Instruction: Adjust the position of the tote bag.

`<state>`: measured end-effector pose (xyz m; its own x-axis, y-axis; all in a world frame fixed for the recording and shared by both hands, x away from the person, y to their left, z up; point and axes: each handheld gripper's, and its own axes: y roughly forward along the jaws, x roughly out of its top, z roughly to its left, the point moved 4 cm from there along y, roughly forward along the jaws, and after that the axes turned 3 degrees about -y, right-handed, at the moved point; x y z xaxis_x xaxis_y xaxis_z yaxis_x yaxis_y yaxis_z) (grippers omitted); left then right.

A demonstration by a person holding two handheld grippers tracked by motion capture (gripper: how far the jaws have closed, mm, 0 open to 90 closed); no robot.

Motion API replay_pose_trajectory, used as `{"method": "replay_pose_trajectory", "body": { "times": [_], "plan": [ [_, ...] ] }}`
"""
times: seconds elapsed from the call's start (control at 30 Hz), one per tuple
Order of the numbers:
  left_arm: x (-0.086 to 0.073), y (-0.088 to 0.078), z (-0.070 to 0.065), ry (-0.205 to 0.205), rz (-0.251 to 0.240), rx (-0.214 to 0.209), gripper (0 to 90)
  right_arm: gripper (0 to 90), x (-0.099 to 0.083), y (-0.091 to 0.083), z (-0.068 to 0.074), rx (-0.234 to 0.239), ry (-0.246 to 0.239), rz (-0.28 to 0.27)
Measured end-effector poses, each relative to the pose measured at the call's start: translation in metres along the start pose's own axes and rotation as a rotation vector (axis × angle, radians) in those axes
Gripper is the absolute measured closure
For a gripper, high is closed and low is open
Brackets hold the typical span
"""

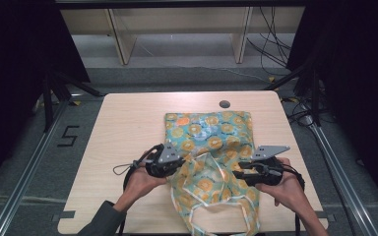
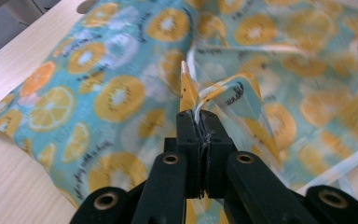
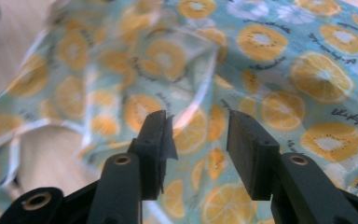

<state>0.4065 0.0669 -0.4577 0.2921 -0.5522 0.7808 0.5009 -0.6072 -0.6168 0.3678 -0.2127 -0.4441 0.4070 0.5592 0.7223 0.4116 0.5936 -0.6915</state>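
A teal cloth [image 1: 211,132] printed with orange citrus slices and edged in white lies on the wooden table [image 1: 128,128], flat at the far end and rumpled near me. My left gripper [image 1: 179,164] is at the cloth's left near edge. In the left gripper view its jaws [image 2: 197,116] are shut on a raised fold of the cloth [image 2: 116,93] with white trim. My right gripper [image 1: 238,169] is over the cloth's right near part. Seen in the right gripper view, this gripper [image 3: 198,130] stands open just above the cloth [image 3: 307,74], and nothing is pinched.
A dark round hole [image 1: 225,104] sits in the table just beyond the cloth. Bare tabletop lies to the left of the cloth. Beyond the table are pale shelf legs [image 1: 120,44], with cables [image 1: 275,49] on the floor at the right.
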Motion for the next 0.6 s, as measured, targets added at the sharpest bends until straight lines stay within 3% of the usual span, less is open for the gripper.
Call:
{"method": "replay_pose_trajectory", "body": {
  "times": [0.1,0.17,0.2,0.3,0.33,0.43,0.5,0.57,0.6],
  "plan": [
    [0.010,0.004,0.017,-0.051,-0.021,0.019,87.6,55.7,-0.001,-0.003,0.013,0.014,-0.028,0.024],
    [0.014,0.005,0.024,-0.071,-0.030,0.022,87.5,49.9,-0.004,0.005,0.020,0.040,-0.040,0.038],
    [0.015,0.006,0.029,-0.098,-0.041,0.022,87.5,49.2,-0.007,0.010,0.024,0.056,-0.054,0.086],
    [0.016,0.009,0.038,-0.122,-0.040,0.019,87.4,44.2,-0.013,0.027,0.033,0.066,-0.092,0.135],
    [0.016,0.009,0.040,-0.124,-0.036,0.020,87.3,42.3,-0.015,0.035,0.037,0.093,-0.113,0.148],
    [0.016,0.011,0.044,-0.119,-0.028,0.014,87.1,40.5,-0.017,0.047,0.043,0.112,-0.129,0.136],
    [0.015,0.013,0.046,-0.144,-0.032,0.012,87.0,40.4,-0.016,0.053,0.046,0.130,-0.128,0.125],
    [0.015,0.014,0.047,-0.136,-0.035,0.003,86.9,38.9,-0.016,0.062,0.048,0.127,-0.143,0.113],
    [0.014,0.014,0.046,-0.156,-0.032,0.007,86.8,38.4,-0.017,0.064,0.049,0.121,-0.133,0.119]
  ]
}}
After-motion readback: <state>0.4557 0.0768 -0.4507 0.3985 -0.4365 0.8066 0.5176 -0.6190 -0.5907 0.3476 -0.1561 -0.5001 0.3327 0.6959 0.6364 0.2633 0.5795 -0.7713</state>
